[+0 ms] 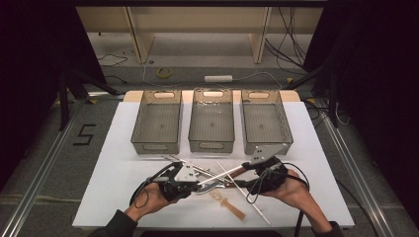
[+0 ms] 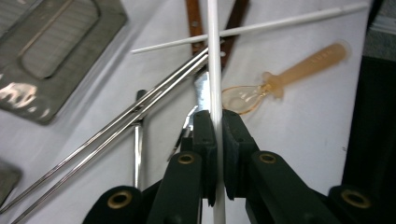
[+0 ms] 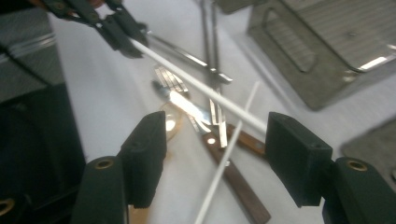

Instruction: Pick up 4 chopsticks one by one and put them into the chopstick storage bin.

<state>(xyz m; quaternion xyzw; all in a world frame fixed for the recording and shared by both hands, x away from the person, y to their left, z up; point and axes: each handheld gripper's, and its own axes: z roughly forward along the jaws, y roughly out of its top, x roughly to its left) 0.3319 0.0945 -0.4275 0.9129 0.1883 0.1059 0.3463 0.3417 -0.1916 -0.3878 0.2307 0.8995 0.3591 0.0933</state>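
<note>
Nearest the person, two forearms reach in over a white bench (image 1: pixel 123 197). The left hand-held gripper (image 2: pixel 215 133) is closed tight on a white chopstick (image 2: pixel 213 56), which runs straight out from between its jaws and slants toward the right hand. The right hand-held gripper (image 3: pixel 215 149) has its jaws spread wide and grips nothing — the far end of that same chopstick passes between them, close to one pad.

Just beyond the hands lies a small heap of cutlery: a second white chopstick (image 3: pixel 224 163), an amber plastic spoon (image 1: pixel 228 203), a pair of thin metal chopsticks (image 2: pixel 121 126), a fork (image 3: pixel 170 79) and two wooden-handled knives (image 3: pixel 233 177), crossing one another.

Farther back, three clear plastic bins (image 1: pixel 211 121) stand in a row, all apparently empty.

The step in hand looks like lifting the chopstick clear for sorting. To do it well, the right jaws would close squarely on the free end, keeping the stick level and off the pile.

How the heaped pieces overlap is hard to make out, and motion blur softens the spoon and knife handles.
</note>
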